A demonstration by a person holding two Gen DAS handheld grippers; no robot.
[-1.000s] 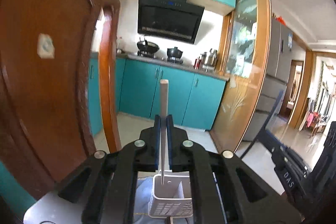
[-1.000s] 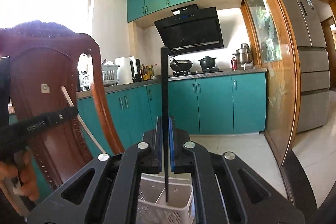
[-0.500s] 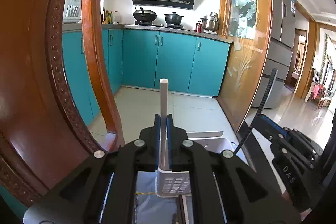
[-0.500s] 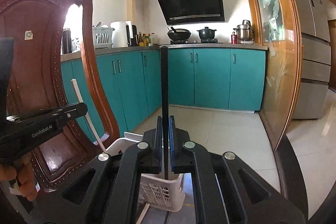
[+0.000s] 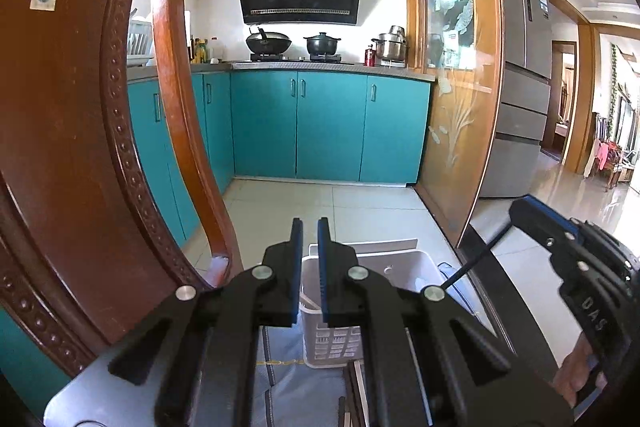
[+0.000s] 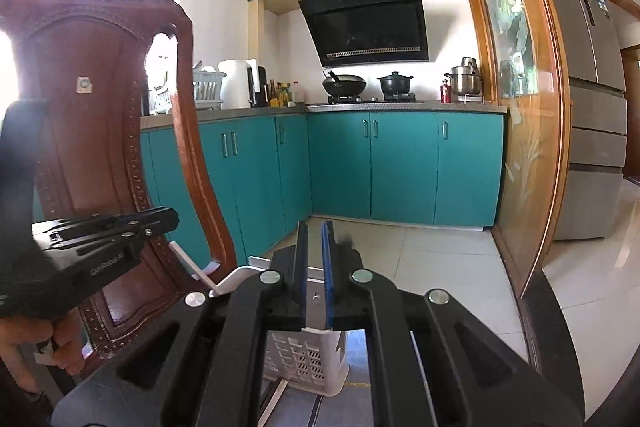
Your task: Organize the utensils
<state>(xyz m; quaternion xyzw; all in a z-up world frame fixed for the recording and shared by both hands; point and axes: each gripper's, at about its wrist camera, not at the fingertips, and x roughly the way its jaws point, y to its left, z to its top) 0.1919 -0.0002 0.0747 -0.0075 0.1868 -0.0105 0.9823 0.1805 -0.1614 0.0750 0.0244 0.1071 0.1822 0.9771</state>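
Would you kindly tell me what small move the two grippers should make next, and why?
Probably draw the right gripper back and down toward the white stick lying on the table before the basket. It and the left gripper are open and empty, and a black chopstick and white chopstick already lean in the basket.

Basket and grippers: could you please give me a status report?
Left gripper open, empty. Right gripper open, empty. White stick and black stick lean in the basket. Chair back close on left.
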